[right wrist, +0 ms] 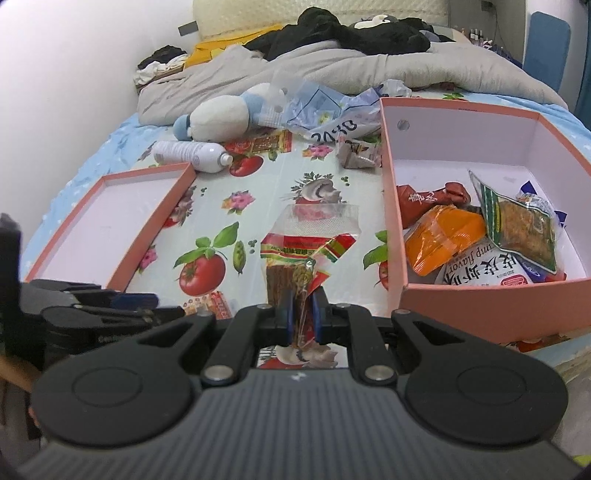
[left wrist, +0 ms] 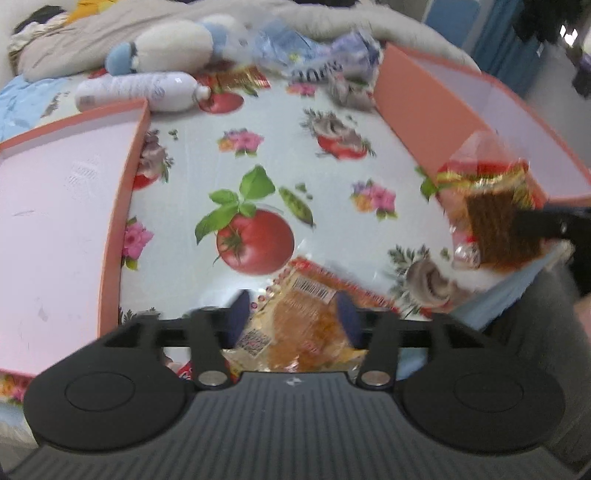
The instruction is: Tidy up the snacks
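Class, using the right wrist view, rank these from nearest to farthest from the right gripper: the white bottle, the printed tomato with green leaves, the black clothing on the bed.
1. Printed tomato, on the cloth just ahead-left of the right gripper.
2. White bottle, lying farther back on the left.
3. Black clothing, at the far end of the bed.

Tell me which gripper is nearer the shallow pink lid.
Left. The left gripper sits right beside the shallow pink lid; the right gripper, holding a snack packet, is further off, toward the deep box.
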{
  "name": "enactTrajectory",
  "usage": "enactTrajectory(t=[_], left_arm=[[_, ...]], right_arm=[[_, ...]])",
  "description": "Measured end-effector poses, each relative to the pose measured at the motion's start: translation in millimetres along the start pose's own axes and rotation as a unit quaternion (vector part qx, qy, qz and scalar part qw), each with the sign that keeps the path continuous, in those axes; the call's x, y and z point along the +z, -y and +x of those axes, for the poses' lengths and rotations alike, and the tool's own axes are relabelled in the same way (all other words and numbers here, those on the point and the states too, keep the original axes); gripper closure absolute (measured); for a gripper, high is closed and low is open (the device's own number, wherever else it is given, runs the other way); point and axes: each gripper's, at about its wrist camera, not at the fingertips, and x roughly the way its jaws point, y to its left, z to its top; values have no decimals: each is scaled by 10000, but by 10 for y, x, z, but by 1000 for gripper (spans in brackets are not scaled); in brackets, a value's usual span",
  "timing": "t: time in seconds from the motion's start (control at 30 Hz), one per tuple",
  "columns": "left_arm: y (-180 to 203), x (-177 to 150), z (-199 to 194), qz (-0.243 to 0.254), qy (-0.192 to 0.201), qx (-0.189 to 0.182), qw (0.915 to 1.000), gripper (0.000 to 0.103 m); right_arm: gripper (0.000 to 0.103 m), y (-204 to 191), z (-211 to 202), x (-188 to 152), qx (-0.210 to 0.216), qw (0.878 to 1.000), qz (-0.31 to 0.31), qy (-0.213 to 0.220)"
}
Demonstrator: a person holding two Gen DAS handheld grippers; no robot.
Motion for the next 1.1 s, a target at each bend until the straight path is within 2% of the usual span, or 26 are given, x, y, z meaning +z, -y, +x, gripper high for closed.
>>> enactTrajectory(t=[0.13, 0.37, 0.47, 0.6, 0.73, 0.93, 1.1], left_arm=[[-46, -10, 93, 400, -86, 43, 9992, 20], [-43, -129, 304, 693, -554, -51, 9960, 20], [12, -216, 347, 803, -495, 103, 9955, 22], [92, -235, 334, 812, -449, 108, 9956, 42], [214, -248, 352, 941, -462, 202, 9943, 56], [266, -243, 351, 940, -453, 284, 9941, 68], [279, -233, 295, 724, -365, 356, 9961, 75]], right_arm=[[89, 0, 35, -12, -1, 10000, 27, -45], [89, 7, 72, -7, -4, 9999, 65, -86], [90, 14, 102, 6, -13, 9999, 70, -109], [89, 12, 135, 21, -14, 9999, 45, -135], [90, 10, 155, 29, 1, 9999, 52, -145], [90, 8, 166, 26, 20, 9999, 47, -156], [90, 13, 151, 31, 10, 9999, 53, -131]])
